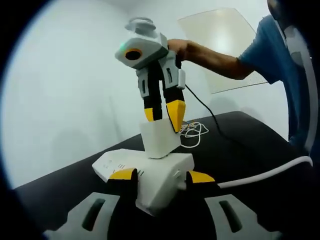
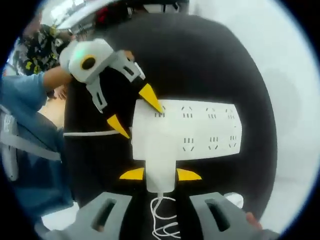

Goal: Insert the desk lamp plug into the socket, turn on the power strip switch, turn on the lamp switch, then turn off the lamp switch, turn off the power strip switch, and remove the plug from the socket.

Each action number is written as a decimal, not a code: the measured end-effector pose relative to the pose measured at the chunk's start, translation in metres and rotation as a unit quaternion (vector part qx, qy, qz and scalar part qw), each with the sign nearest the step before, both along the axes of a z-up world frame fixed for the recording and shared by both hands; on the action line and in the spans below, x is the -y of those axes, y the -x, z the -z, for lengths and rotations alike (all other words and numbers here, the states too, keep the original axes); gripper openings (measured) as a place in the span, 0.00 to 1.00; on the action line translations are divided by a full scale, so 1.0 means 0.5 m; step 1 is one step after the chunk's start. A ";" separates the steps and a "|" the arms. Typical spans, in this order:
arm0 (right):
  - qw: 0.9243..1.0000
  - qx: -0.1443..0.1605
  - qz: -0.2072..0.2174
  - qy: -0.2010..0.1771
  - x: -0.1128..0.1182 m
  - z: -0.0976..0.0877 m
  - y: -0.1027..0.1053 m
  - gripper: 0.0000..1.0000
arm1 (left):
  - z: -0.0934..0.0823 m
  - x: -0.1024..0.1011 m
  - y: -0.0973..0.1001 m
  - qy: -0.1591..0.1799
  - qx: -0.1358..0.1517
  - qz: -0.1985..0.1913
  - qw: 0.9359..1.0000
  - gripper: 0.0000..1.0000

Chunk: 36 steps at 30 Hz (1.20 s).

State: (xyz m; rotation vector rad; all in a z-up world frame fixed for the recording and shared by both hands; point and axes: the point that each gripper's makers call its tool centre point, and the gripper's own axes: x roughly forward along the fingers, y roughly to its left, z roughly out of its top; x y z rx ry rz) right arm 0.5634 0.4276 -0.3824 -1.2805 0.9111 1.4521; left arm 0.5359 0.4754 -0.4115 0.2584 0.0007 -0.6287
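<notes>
A white power strip (image 1: 150,167) (image 2: 200,130) lies on a black table (image 1: 250,150) (image 2: 200,60). My left gripper (image 1: 161,176) is shut on the strip's cable end, one yellow tip on each side. In the right gripper view it (image 2: 134,111) reaches in from the upper left. My right gripper (image 2: 160,174) is shut on the white blocky plug (image 2: 160,165) (image 1: 159,140), which stands on the strip's top face. How deep its pins sit is hidden. In the left gripper view the right gripper (image 1: 163,114) comes down from above onto the plug.
The strip's white cable (image 1: 270,172) (image 2: 90,133) runs off over the table. A coil of thin white cord (image 1: 192,131) (image 2: 160,215) lies behind the plug. A person's blue sleeve (image 1: 272,50) (image 2: 25,115) is close. Other people (image 2: 35,40) stand beyond the table.
</notes>
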 end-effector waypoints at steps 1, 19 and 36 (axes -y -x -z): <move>1.000 -0.001 -0.001 -0.003 0.002 0.000 0.000 0.21 | 0.000 0.000 0.000 0.001 0.000 0.000 1.000 0.36; 0.984 -0.056 0.031 -0.168 0.032 0.031 -0.010 0.21 | -0.002 0.004 0.004 -0.003 0.005 0.000 1.000 0.36; 0.990 -0.031 0.022 -0.136 0.011 -0.015 -0.003 0.21 | -0.003 0.004 0.005 -0.004 0.008 -0.001 1.000 0.36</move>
